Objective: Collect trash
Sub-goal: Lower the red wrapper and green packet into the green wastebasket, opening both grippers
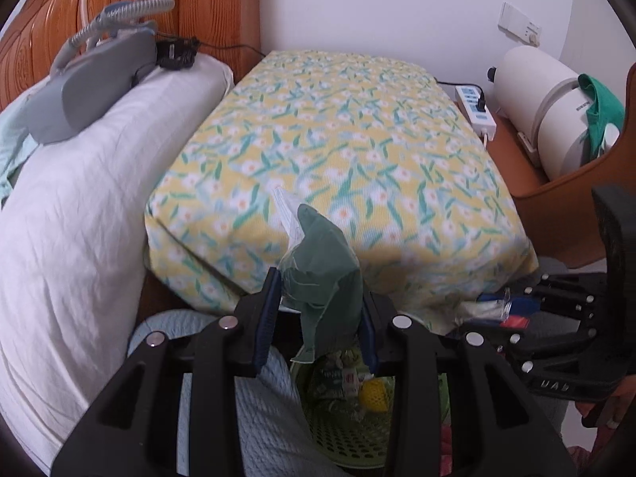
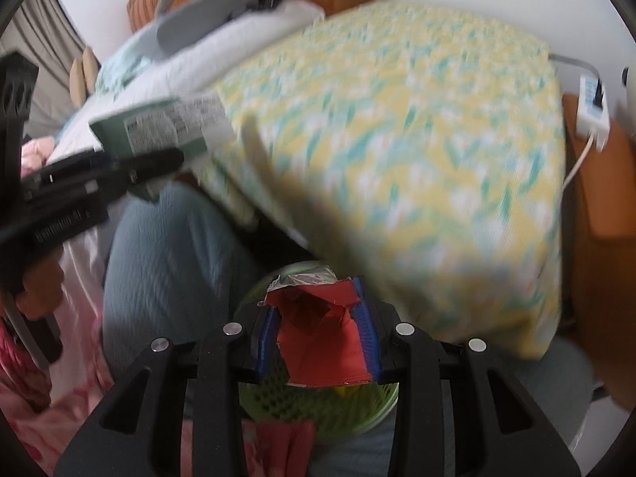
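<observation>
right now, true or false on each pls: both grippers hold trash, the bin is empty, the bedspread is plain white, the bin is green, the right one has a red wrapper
1. Both grippers hold trash. True: the left gripper is shut on a green wrapper and the right gripper is shut on a red wrapper.
2. The bin is empty. False: the green perforated bin already holds packets and a yellow item.
3. The bedspread is plain white. False: the bedspread is yellow with a floral print; the pillow beside it is white.
4. The bin is green. True.
5. The right gripper has a red wrapper. True.
</observation>
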`<state>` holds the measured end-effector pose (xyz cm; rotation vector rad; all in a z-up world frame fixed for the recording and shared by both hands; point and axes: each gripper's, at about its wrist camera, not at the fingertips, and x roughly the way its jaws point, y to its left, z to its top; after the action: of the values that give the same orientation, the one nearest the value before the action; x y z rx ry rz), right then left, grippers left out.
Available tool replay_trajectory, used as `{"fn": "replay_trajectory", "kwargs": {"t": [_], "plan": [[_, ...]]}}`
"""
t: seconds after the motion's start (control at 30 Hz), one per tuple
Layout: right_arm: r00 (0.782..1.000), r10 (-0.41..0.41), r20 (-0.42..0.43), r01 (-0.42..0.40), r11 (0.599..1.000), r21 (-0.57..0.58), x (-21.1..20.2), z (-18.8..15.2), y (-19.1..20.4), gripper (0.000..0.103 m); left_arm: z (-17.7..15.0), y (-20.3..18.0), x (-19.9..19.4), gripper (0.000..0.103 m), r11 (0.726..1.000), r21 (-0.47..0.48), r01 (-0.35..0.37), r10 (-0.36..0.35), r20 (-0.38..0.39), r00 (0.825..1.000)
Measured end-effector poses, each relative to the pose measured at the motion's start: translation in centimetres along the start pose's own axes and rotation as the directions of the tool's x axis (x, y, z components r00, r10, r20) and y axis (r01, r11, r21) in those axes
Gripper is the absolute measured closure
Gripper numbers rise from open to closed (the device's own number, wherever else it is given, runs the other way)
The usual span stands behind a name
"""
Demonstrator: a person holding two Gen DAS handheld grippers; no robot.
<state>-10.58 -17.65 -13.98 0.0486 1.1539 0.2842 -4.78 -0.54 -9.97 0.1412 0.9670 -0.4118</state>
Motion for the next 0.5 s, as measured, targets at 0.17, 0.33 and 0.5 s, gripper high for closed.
{"fn": "replay_trajectory", "kwargs": {"t": [0.17, 0.33, 0.5], "plan": [[0.992, 0.01, -0.122, -0.016, 0.999, -0.047, 3.8, -2.8, 2.0, 0.065, -1.6, -0.2, 0.8, 0.068, 1.0, 0.009, 0.001, -0.001, -0.041, 0.999], [0.992, -0.058, -0.11, 0.052, 0.997, -0.059, 4.5, -2.9, 2.7, 0.021, -2.7, -0.8, 1.2, 0.068, 1.0, 0.026, 0.011, -0.01, -0.07, 0.998], [0.993, -0.104, -0.058, 0.102, 0.994, -0.04, 2.5, -2.4, 1.6, 0.01, -3.7, -1.3, 1.8, 0.068, 0.999, 0.028, 0.04, -0.037, -0.106, 0.994]]}}
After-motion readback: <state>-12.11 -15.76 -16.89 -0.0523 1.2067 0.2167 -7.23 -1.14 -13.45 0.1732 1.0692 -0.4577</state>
